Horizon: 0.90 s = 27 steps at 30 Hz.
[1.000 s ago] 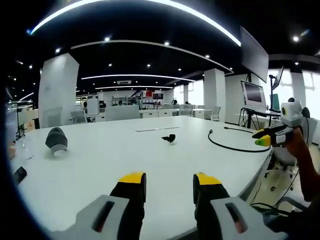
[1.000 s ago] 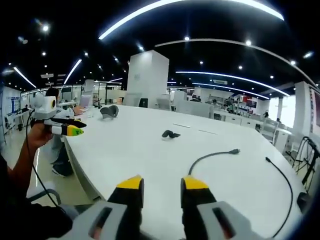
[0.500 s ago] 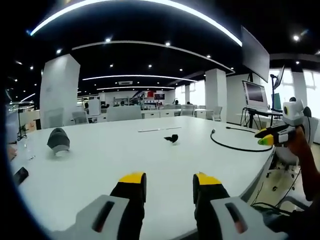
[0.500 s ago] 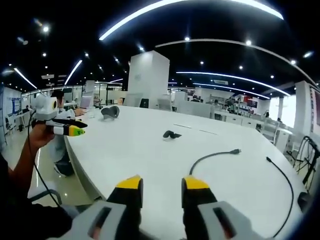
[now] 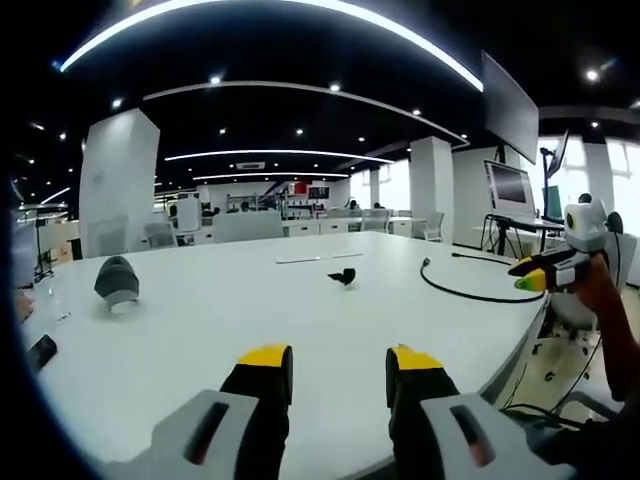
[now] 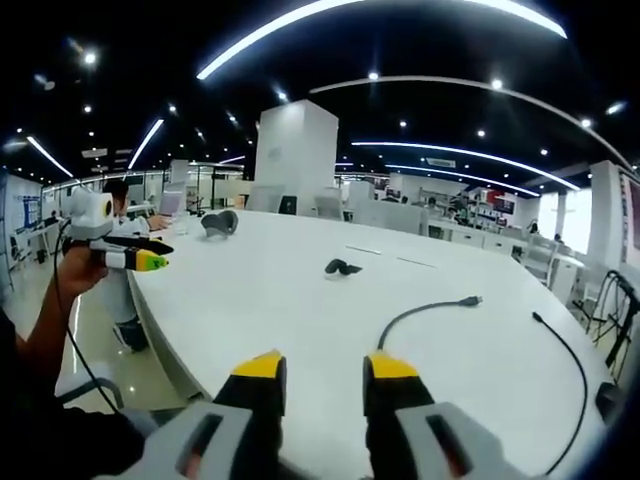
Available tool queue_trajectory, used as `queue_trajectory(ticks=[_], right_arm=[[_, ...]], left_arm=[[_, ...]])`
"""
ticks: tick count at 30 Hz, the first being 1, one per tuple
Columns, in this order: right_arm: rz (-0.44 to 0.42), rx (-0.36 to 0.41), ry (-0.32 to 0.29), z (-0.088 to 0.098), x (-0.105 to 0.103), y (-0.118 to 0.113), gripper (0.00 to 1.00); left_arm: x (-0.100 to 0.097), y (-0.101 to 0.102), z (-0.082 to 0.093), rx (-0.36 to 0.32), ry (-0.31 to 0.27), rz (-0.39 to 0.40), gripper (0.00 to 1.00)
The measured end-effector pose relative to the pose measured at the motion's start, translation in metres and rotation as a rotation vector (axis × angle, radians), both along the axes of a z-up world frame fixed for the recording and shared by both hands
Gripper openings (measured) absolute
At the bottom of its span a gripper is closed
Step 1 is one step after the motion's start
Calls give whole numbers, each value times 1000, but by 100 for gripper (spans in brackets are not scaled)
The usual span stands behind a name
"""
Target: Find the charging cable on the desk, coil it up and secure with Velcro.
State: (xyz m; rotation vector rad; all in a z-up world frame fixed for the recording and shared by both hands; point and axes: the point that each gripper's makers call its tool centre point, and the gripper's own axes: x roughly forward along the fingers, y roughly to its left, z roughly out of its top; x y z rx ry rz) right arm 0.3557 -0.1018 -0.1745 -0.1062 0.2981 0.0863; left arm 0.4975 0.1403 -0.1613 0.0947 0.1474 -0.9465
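Observation:
A black charging cable (image 6: 425, 309) lies in a curve on the white desk (image 6: 270, 300), ahead and right of my right gripper (image 6: 325, 372), which is open and holds nothing. The same cable (image 5: 462, 294) lies at the desk's far right in the left gripper view. A small black Velcro strap (image 5: 342, 276) rests mid-desk, also visible as the strap (image 6: 341, 267). My left gripper (image 5: 340, 363) is open over the desk's near edge. Each gripper appears held up in a hand in the other's view: the right gripper (image 5: 545, 276) and the left gripper (image 6: 125, 254).
A grey rounded object (image 5: 115, 279) sits on the desk's left; the same grey object (image 6: 220, 222) shows far off in the right gripper view. A dark phone (image 5: 40, 350) lies near the left edge. Monitors (image 5: 507, 186) and chairs stand beyond the desk's right side.

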Motion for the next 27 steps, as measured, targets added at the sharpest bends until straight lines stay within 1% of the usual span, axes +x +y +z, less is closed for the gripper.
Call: queue_trajectory(ticks=[5,17,27], right_arm=[[0,7,-10,2,0,1,32],[-4,3,-5,1,1,-1,32],[-9,3,-12,3,0,-6,32]], left_arm=[[0,0,0,3,0,-1,38],[0,0,1,-1,-4,3,38],[-1,-3,7,-5,-18,5,37]])
